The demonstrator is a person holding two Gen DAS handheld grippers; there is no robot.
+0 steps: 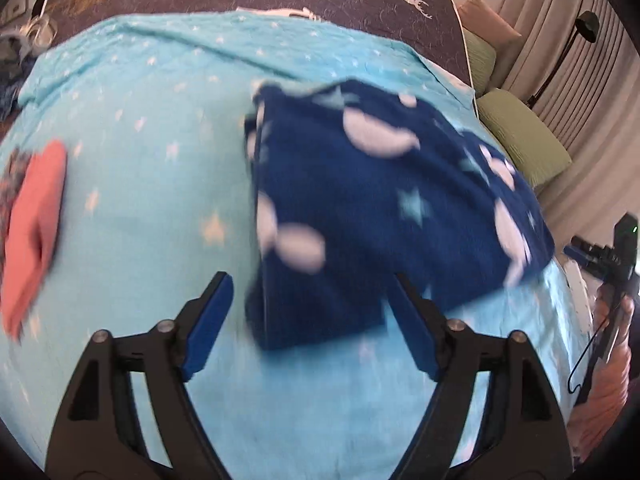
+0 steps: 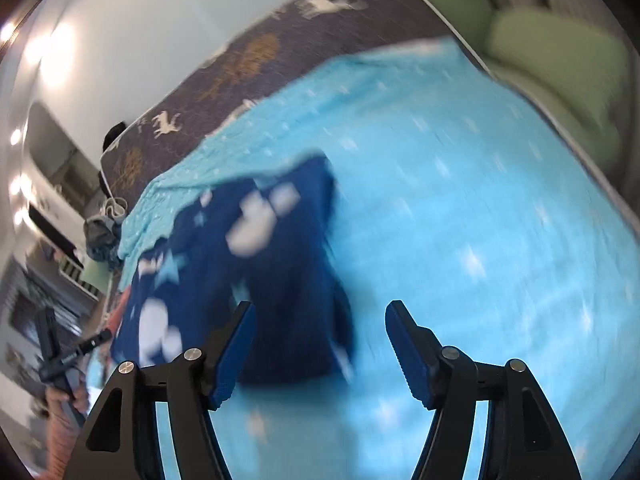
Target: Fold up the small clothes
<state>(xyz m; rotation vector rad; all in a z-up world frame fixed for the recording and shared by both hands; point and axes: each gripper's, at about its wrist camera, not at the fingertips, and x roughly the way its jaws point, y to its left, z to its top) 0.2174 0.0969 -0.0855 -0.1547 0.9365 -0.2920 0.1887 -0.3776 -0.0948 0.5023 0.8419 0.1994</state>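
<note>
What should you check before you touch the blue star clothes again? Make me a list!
1. Left gripper open, nothing in it: ok.
2. Right gripper open, nothing in it: ok.
3. Blue garment lying on the blanket, free of both grippers: ok.
4. Garment folded neatly: cannot tell, pictures are blurred.
5. Pink cloth apart from the garment: ok.

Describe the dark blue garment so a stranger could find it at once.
Start at the bed, covered by a light blue star-print blanket. Near the middle of it lies the folded garment, flat and apart from both open grippers. Unlike the pink cloth at the blanket's left edge, it is navy with pale blobs and stars.
</note>
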